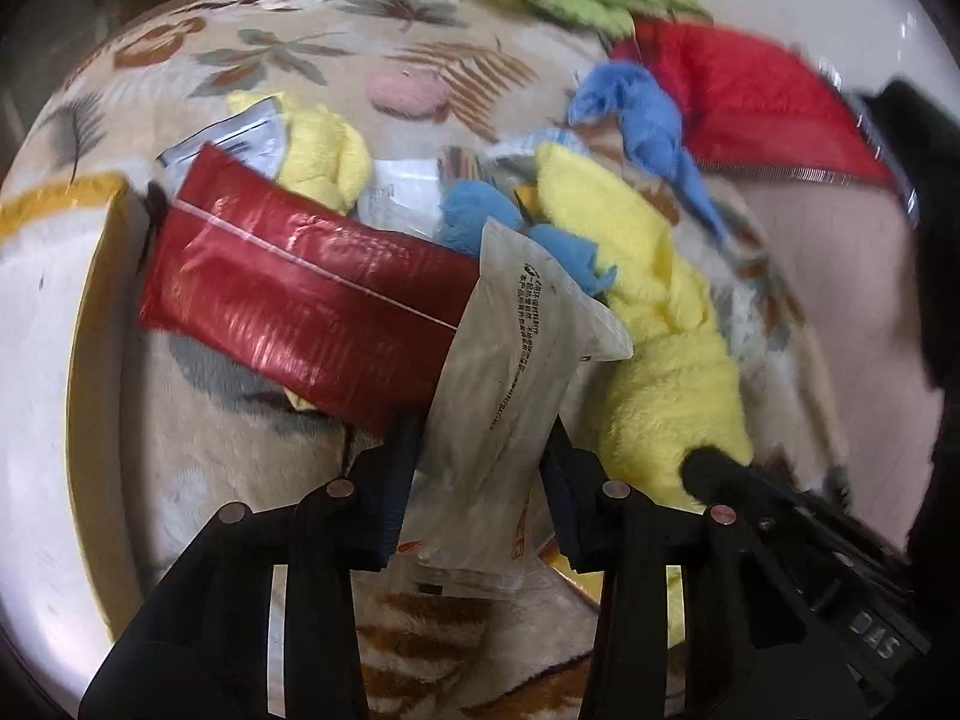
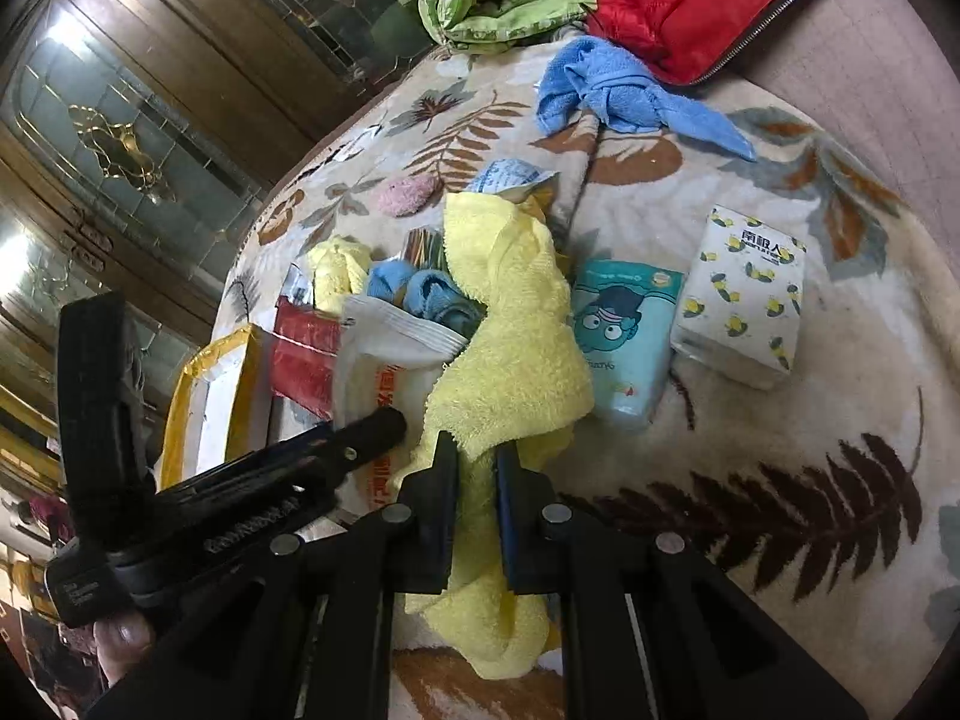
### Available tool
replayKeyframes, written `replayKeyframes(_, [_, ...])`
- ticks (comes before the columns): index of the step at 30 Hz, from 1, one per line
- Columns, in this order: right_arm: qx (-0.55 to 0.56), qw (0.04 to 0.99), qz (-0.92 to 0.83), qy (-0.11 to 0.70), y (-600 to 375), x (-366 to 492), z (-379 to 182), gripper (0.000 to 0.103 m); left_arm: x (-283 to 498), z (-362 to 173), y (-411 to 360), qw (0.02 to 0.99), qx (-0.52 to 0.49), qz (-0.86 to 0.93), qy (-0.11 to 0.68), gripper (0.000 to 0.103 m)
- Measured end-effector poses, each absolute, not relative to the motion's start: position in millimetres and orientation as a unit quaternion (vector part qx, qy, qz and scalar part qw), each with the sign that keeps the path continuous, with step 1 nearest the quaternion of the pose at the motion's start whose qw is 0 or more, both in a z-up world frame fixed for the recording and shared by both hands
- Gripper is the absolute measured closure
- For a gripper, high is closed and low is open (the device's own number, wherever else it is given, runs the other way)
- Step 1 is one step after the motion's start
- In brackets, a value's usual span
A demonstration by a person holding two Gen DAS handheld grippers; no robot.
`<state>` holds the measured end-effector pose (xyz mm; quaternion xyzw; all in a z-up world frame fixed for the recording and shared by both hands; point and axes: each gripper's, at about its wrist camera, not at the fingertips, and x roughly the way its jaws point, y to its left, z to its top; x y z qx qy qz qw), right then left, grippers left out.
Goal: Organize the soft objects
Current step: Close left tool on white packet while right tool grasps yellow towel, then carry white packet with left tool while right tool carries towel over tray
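Grasp step: right gripper [image 2: 474, 516] clamped on yellow towel [image 2: 510, 324]; left gripper [image 1: 480, 480] jaws astride white packet [image 1: 510, 360], contact unclear. Next: lift both clear of pile.

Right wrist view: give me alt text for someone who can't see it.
The right gripper is shut on a yellow towel lying on a leaf-patterned blanket. The left gripper reaches a white packet; two tissue packs lie beyond.
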<state>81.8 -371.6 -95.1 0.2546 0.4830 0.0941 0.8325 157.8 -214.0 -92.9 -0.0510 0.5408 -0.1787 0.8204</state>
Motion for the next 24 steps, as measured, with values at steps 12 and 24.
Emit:
replayKeyframes(12, [0.241,0.875,0.114,0.404,-350.8,60.4,-36.3,0.095,95.9,-37.0,-143.8,0.826,-0.177,-0.189,0.500,0.072])
replayKeyframes(24, [0.221,0.879,0.245,0.346,-267.1,43.8,32.2,0.095,44.0,7.2,-30.6,0.854,-0.229,-0.085,0.459,0.072])
